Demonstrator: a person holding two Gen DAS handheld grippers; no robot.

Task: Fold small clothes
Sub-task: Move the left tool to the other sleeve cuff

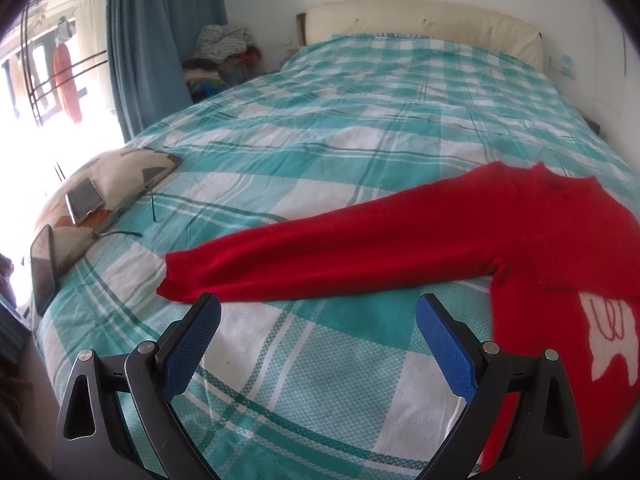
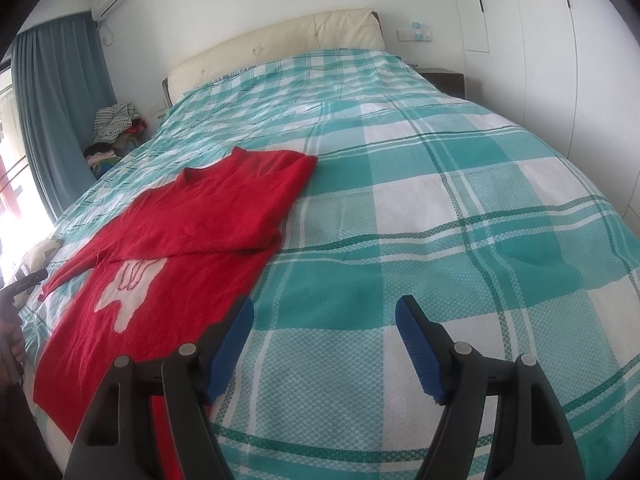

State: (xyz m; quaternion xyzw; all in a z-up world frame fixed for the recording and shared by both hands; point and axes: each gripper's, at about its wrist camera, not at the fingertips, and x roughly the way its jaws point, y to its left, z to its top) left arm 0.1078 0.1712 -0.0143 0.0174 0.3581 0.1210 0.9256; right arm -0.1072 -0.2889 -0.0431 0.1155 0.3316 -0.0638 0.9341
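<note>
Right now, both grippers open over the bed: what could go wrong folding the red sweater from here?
1. The left gripper hangs near the cuff of the outstretched sleeve; a shallow pinch could also snag the checked bedspread.
2. The right sleeve already lies folded across the red sweater; dragging the body could undo it.
3. Two phones sit on the pillow beside the cuff; a wide swing might knock them.

The sweater (image 2: 168, 248) lay flat on the bed (image 2: 420, 208), toward its left side, neck toward the headboard (image 2: 280, 40). One sleeve (image 1: 340, 248) stretched out leftward from the sweater; the other was folded across its chest. Left of the sweater, at the bed's edge, a pillow (image 1: 120, 176) carried a phone (image 1: 84, 200), with a tablet (image 1: 43, 268) just beside it. My left gripper (image 1: 318, 312) hovered before the outstretched sleeve, my right gripper (image 2: 324, 320) just right of the sweater.
</note>
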